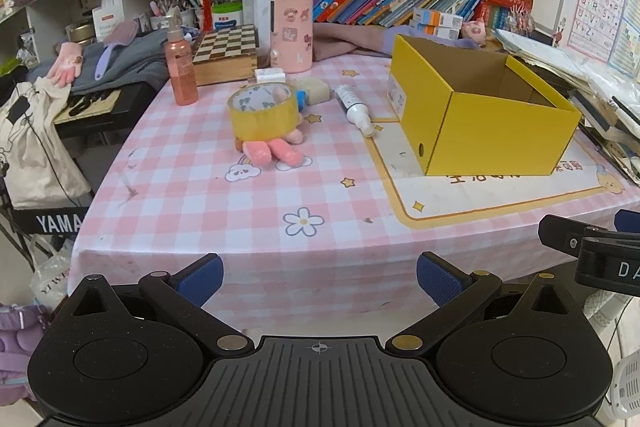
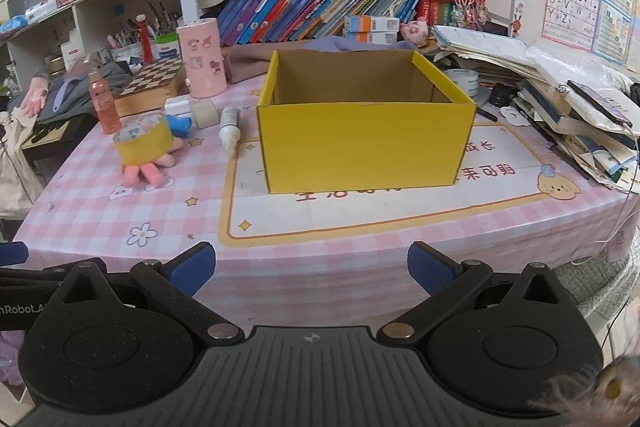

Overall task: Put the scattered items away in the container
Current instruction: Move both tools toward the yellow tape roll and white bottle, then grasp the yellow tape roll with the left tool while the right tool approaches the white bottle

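Observation:
An open yellow cardboard box stands on the pink checked tablecloth, and what I see of its inside is bare. Left of it lie a yellow tape roll resting on a pink plush toy, a white tube, a beige block and a pink spray bottle. My left gripper hangs open at the table's near edge. My right gripper is open too, in front of the box.
A chessboard box and a pink cylinder stand at the back. Stacked papers and books crowd the right side. Shelves of books rise behind. A keyboard and bags sit left of the table.

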Available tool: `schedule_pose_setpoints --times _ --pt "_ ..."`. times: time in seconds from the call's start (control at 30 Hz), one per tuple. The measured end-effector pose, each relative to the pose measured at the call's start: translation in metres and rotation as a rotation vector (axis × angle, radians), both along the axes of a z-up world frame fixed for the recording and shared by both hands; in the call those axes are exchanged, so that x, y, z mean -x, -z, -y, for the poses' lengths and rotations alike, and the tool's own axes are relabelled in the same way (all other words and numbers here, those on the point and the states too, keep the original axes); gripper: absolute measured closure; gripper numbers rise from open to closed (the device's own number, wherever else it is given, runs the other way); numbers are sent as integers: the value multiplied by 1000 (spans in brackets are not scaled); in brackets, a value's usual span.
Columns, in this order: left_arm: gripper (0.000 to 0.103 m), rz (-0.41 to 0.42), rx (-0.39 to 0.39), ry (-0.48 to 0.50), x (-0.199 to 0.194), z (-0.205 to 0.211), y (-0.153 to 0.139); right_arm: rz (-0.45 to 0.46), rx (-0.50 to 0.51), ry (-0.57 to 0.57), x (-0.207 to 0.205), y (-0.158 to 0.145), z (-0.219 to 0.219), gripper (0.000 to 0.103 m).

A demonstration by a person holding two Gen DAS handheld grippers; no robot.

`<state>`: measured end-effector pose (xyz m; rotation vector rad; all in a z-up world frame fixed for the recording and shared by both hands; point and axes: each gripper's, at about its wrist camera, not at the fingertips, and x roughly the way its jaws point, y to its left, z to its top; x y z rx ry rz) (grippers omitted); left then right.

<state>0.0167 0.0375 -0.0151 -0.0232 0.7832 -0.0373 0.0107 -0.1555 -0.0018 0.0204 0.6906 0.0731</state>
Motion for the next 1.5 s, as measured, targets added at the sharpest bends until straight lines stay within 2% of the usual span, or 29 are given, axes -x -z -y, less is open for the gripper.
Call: schedule_pose_setpoints --times 0.9,1.1,1.23,1.5 --pt "0 -40 6 -142 -5 -38 10 -23 -3 -160 -27 6 -44 2" --pt "0 -37 6 -153 -16 -44 13 -28 -13 -202 -42 10 -53 10" --pt "0 -26 4 -161 -26 -48 14 -36 -18 -236 -57 13 -63 24" --pt "0 -27 -3 -164 -54 -55 18 -39 5 -266 -94 16 -83 24"
